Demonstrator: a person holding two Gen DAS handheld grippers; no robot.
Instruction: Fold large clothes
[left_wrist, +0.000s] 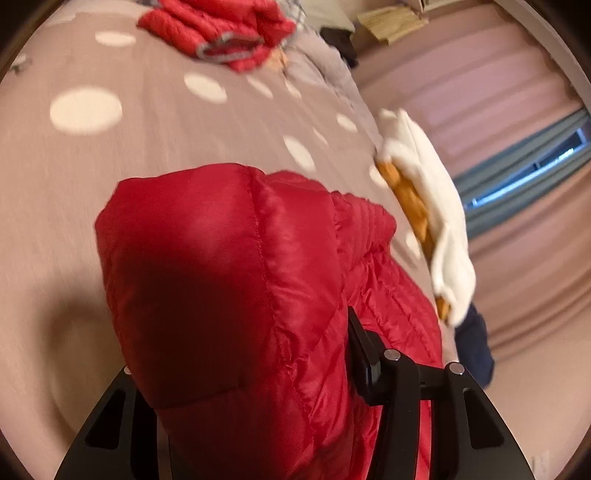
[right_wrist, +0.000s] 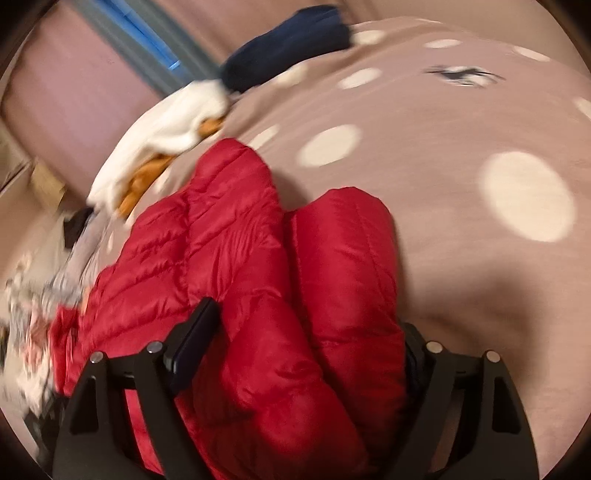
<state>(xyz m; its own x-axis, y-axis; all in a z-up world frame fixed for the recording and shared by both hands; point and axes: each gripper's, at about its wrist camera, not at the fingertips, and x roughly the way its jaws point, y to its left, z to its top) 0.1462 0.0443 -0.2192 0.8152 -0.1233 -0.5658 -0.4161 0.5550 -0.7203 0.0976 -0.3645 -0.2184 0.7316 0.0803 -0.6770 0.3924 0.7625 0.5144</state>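
Note:
A red quilted puffer jacket (left_wrist: 229, 280) fills the lower middle of the left wrist view, bunched up above the bed. My left gripper (left_wrist: 243, 369) is shut on it; only the right finger (left_wrist: 364, 354) shows, the left one is hidden under the fabric. The same jacket (right_wrist: 266, 280) hangs in thick folds in the right wrist view. My right gripper (right_wrist: 303, 354) is shut on a fat wad of it, with the fingers (right_wrist: 192, 339) pressed against either side. Both views are motion-blurred.
The bed (left_wrist: 110, 155) has a taupe cover with white dots. A second red jacket (left_wrist: 225, 33) lies folded at its far end. A white and orange garment (left_wrist: 424, 192) and a navy one (right_wrist: 288, 48) lie along the bed's edge. Pink curtains (left_wrist: 517, 110) hang beyond.

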